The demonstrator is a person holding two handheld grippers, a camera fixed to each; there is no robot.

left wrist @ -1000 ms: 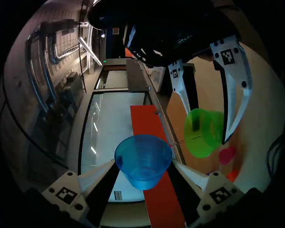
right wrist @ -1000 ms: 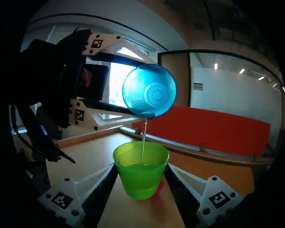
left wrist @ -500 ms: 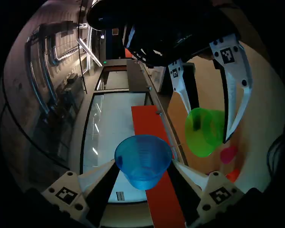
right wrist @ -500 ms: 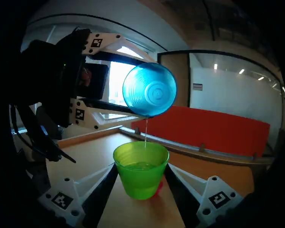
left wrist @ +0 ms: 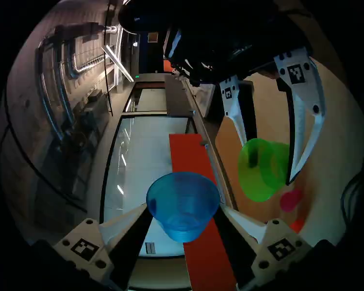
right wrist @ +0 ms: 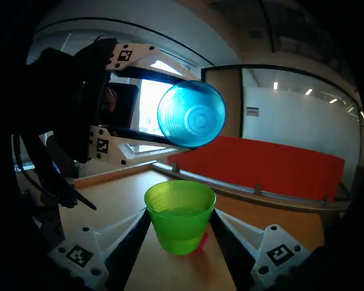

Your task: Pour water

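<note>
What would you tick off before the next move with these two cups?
1. Left gripper grips the blue cup: ok, a finger presses each side.
2. Right gripper grips the green cup: ok, cup upright between the fingers.
3. Blue cup lined up over the green cup: ok, it is tipped directly above it.
4. No water falling between the cups: ok, none visible.
5. Blue cup fully drained: cannot tell.
6. Water in the green cup below the rim: ok.
</note>
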